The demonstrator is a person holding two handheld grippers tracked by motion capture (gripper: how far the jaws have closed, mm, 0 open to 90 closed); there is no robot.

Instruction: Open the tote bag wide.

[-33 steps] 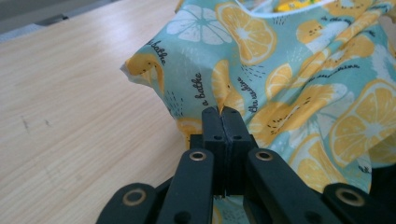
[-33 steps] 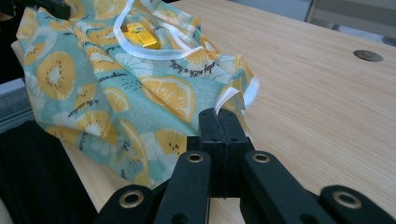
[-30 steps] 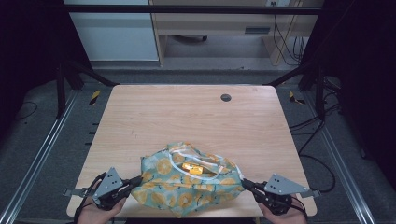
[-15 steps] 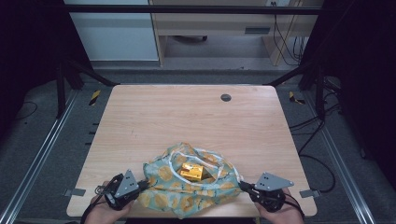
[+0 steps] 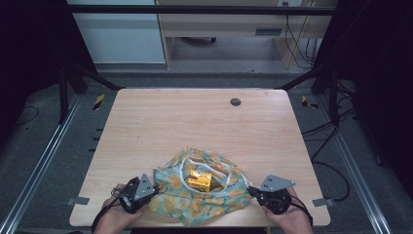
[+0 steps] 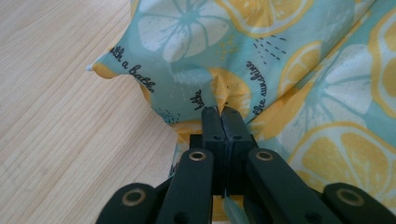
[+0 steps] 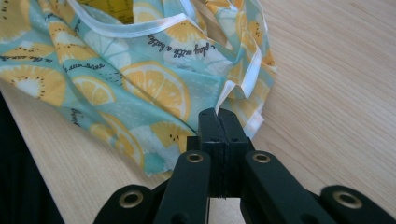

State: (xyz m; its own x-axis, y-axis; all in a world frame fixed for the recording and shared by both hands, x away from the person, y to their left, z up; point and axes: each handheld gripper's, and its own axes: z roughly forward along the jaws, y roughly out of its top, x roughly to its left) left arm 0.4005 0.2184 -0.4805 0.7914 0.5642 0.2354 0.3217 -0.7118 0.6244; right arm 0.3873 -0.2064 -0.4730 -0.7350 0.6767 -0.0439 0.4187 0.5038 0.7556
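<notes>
Bag (image 5: 199, 195) sits at the desk's (image 5: 195, 126) near edge, both grippers (image 5: 138, 192) (image 5: 260, 192) pinching thin fabric folds; cloth could slip from the fingers, spilling the yellow box (image 5: 200, 181).

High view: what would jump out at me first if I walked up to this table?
The bright lemon-print cloth bag at the table's near edge, lying open with a yellow box inside. A person's hands hold a black claw at either end: the left claw and the right claw are each shut on a pinch of its fabric. Farther back on the bare wood sits a small dark round disc.
</notes>
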